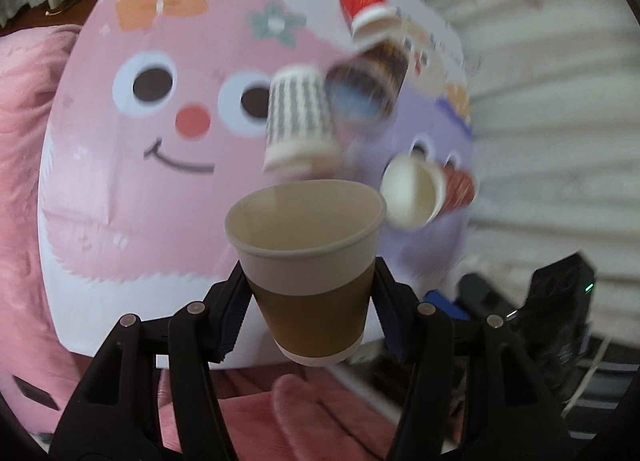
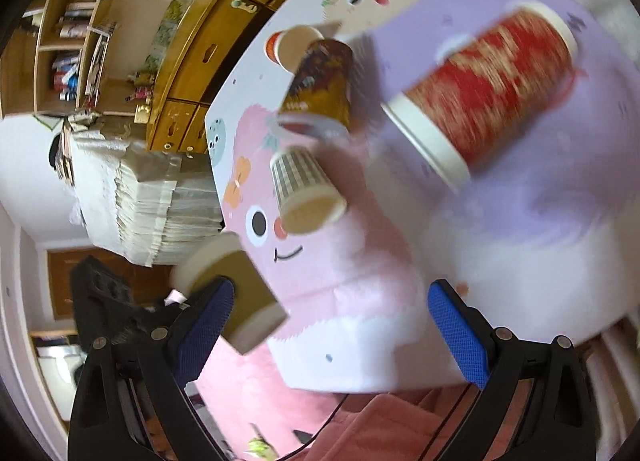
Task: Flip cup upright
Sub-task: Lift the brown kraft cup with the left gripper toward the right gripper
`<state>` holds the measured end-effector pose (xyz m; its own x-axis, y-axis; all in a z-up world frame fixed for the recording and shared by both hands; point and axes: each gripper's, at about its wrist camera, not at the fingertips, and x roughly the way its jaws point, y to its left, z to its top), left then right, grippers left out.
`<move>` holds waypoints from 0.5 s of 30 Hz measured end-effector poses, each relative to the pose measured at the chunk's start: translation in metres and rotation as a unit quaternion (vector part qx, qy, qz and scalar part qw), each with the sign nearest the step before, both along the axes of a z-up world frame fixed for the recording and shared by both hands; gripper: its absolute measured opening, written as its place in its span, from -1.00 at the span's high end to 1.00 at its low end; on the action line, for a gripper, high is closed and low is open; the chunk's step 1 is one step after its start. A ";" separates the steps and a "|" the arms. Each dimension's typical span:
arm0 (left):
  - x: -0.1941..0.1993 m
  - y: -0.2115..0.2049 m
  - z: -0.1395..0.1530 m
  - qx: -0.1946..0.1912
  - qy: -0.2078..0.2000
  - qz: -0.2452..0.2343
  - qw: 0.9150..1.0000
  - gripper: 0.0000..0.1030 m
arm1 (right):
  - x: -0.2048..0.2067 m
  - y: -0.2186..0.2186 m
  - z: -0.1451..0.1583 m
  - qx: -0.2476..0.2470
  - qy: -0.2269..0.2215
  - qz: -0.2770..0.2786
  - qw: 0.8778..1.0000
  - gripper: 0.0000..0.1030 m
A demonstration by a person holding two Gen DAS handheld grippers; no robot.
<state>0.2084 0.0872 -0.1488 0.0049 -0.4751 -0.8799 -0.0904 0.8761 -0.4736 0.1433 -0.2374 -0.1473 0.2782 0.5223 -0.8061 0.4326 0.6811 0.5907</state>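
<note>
Brown-and-white paper cup point(image 1: 310, 273): smooth, tapered, mouth up, pinched between the ribbed fingers of the left gripper point(image 1: 310, 301) above the cartoon-printed pink and lilac tabletop point(image 1: 140, 181). Beyond the cup: grey-striped ribbed paper cup point(image 1: 298, 117), mouth down; red paper cup point(image 1: 424, 191) on its side. Right gripper point(image 2: 330, 313): blue-padded fingers spread, holding nothing.

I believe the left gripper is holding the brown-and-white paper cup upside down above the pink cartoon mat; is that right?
Not quite: the left gripper holds the brown-and-white paper cup with its open mouth up, not upside down. The left wrist view shows the rim on top, above the pink cartoon mat.
</note>
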 end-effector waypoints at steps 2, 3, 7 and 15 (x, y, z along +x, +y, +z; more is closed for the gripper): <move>-0.014 -0.004 -0.014 0.007 0.012 -0.018 1.000 -0.06 | -0.014 0.000 -0.006 0.002 0.007 -0.010 1.000 -0.92; -0.022 -0.007 -0.022 0.012 0.015 -0.027 0.999 -0.06 | -0.025 0.001 -0.009 0.005 0.011 -0.017 1.000 -0.92; -0.043 -0.020 -0.049 0.027 0.014 -0.062 0.998 -0.06 | -0.056 0.001 -0.024 0.019 0.028 -0.041 0.999 -0.92; -0.063 -0.046 -0.086 0.038 0.003 -0.114 0.993 -0.07 | -0.090 -0.003 -0.052 -0.020 0.052 -0.049 0.997 -0.92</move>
<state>0.1457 0.0410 -0.2344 -0.1009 -0.3954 -0.9130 0.1121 0.9073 -0.4053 0.0530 -0.2403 -0.1989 0.2412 0.4631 -0.8529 0.5557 0.6545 0.5126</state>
